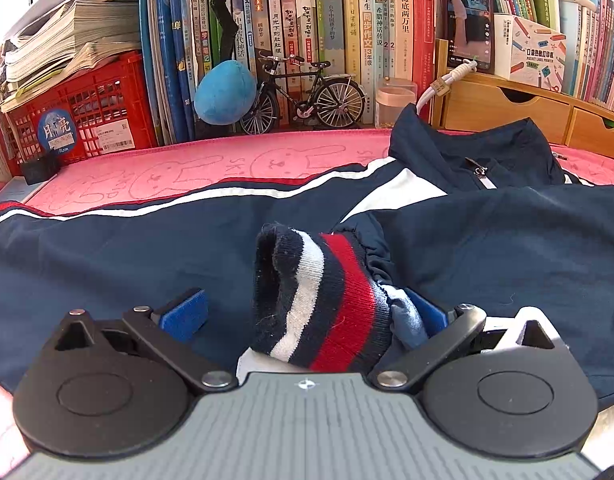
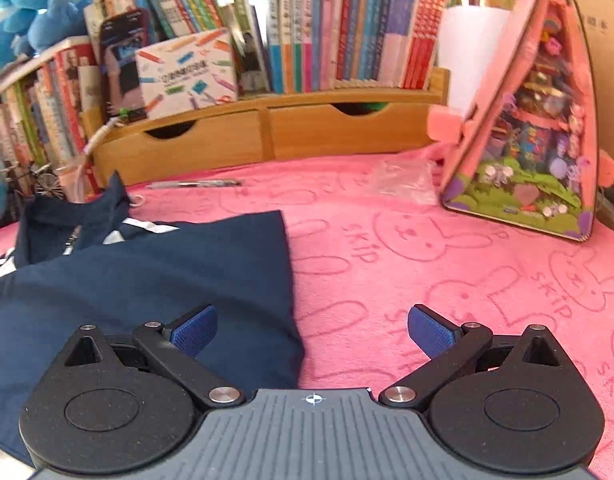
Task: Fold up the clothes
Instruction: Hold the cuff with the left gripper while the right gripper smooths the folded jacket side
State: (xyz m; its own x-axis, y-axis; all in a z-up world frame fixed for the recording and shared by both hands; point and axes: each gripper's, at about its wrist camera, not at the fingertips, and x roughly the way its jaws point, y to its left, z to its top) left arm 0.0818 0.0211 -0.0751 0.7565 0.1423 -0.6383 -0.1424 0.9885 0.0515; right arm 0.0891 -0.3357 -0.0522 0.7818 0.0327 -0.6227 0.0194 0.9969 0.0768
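Left gripper [image 1: 307,316] open, striped navy, white and red ribbed cuff [image 1: 323,300] between its jaws. Right gripper [image 2: 311,330] open, empty, above navy jacket [image 2: 147,280] edge on pink rabbit-print towel [image 2: 427,264].

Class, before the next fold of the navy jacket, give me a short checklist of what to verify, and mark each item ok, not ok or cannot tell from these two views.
1. Left tool open around the striped cuff: ok; the cuff stands between wide-apart pads, not clamped.
2. Right tool open and empty: ok.
3. Right tool lined up on the jacket's edge: ok; one pad is over navy cloth, the other over the pink towel.
4. Folded jacket panel lying flat: ok, few wrinkles.
5. Collar and zipper tidy: not ok; the collar stands up, rumpled.
6. Long sleeve fully laid out: cannot tell; it runs out of view.
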